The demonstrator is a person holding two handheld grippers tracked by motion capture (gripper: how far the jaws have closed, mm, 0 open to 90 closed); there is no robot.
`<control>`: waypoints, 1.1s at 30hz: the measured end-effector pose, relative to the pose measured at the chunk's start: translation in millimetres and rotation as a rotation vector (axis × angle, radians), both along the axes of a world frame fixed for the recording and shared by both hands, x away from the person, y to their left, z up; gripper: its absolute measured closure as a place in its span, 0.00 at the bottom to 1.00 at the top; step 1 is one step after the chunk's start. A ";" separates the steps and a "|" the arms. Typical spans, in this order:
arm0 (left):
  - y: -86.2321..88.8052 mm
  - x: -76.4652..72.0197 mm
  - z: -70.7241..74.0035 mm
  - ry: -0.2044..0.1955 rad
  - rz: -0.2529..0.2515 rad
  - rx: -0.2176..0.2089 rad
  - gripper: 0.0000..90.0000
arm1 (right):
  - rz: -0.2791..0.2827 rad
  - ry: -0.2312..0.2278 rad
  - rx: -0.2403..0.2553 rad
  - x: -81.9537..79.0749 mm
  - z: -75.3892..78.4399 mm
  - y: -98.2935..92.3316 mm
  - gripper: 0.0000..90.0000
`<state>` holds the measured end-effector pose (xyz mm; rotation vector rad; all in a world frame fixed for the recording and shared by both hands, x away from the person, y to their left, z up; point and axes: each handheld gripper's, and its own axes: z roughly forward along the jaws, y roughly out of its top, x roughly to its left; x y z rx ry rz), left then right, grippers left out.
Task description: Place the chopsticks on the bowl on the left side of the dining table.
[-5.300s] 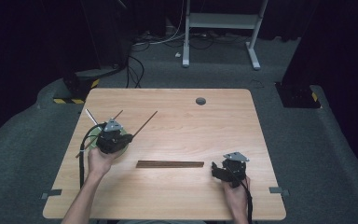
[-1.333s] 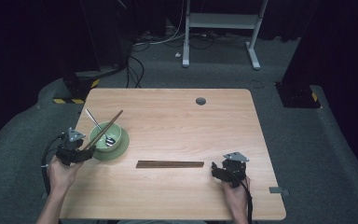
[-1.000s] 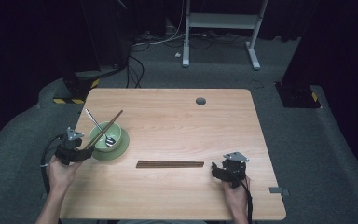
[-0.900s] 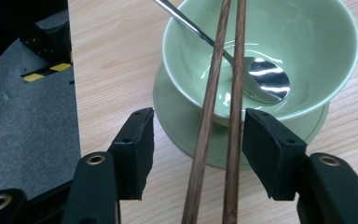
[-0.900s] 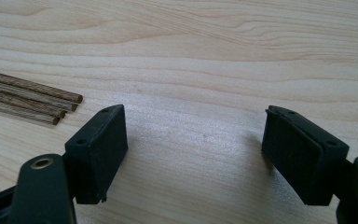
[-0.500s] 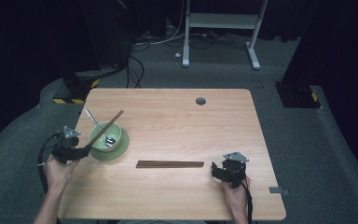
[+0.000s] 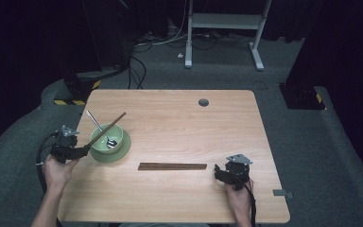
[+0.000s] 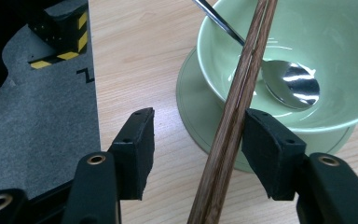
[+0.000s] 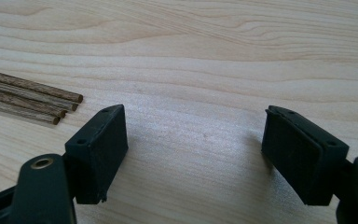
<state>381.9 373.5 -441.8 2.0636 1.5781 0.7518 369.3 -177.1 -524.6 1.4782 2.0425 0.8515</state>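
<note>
High view shows the left hand-held gripper (image 7: pixel 78 152) at the left edge of the desk (image 7: pixel 179 118), just beside a green bowl (image 7: pixel 105 137) that sits on a matching saucer (image 7: pixel 123 150). A pair of brown chopsticks (image 7: pixel 105 130) leans across the bowl's rim, its low end down between the left gripper's jaws and its far end raised, pointing away from the person and toward the right of the desk. The long axis therefore runs on a slant, up and over the bowl. A metal spoon (image 7: pixel 103 135) rests in the bowl with its handle sticking out over the far-left rim.

In the left gripper view the jaws stand moderately wide, and the chopsticks (image 8: pixel 235 121) pass through the gap close against the right pad (image 8: pixel 270 154) while the left pad stands well apart from them; I judge nothing is clamped, and the rim appears to carry the sticks. Laid this way, they seem meant to stay propped on the bowl (image 8: pixel 307 60) beside the spoon (image 8: pixel 289 81).

The right hand-held gripper (image 7: pixel 224 174) rests low on the desk near the right end of a second bundle of chopsticks (image 7: pixel 172 166), which lies flat, its long axis running left to right. In the right gripper view the jaws are wide with only bare wood between them, the stick tips (image 9: pixel 51 106) off to the side.
</note>
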 end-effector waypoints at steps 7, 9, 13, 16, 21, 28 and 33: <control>1.7 4.0 -0.7 0.013 0.009 0.005 0.49 | 0.000 0.000 0.000 -0.1 0.0 0.0 0.24; 2.6 6.2 -1.0 0.018 0.016 0.005 0.49 | 0.000 0.000 0.000 -0.1 0.0 0.0 0.24; 3.4 9.4 -1.3 0.024 0.025 0.009 0.48 | 0.000 0.000 0.000 -0.1 0.0 0.1 0.24; 3.4 12.2 -1.9 0.028 0.031 0.016 0.48 | 0.000 0.000 0.000 -0.1 0.0 0.1 0.24; 4.6 16.8 -2.3 0.036 0.046 0.022 0.47 | 0.000 0.000 0.000 -0.2 0.0 0.1 0.24; 6.6 21.0 -1.9 0.044 0.062 0.027 0.46 | 0.001 0.000 0.000 -0.2 0.0 0.1 0.24; 7.8 24.7 -3.5 0.056 0.077 0.029 0.45 | 0.001 0.000 0.000 -0.2 0.0 0.2 0.24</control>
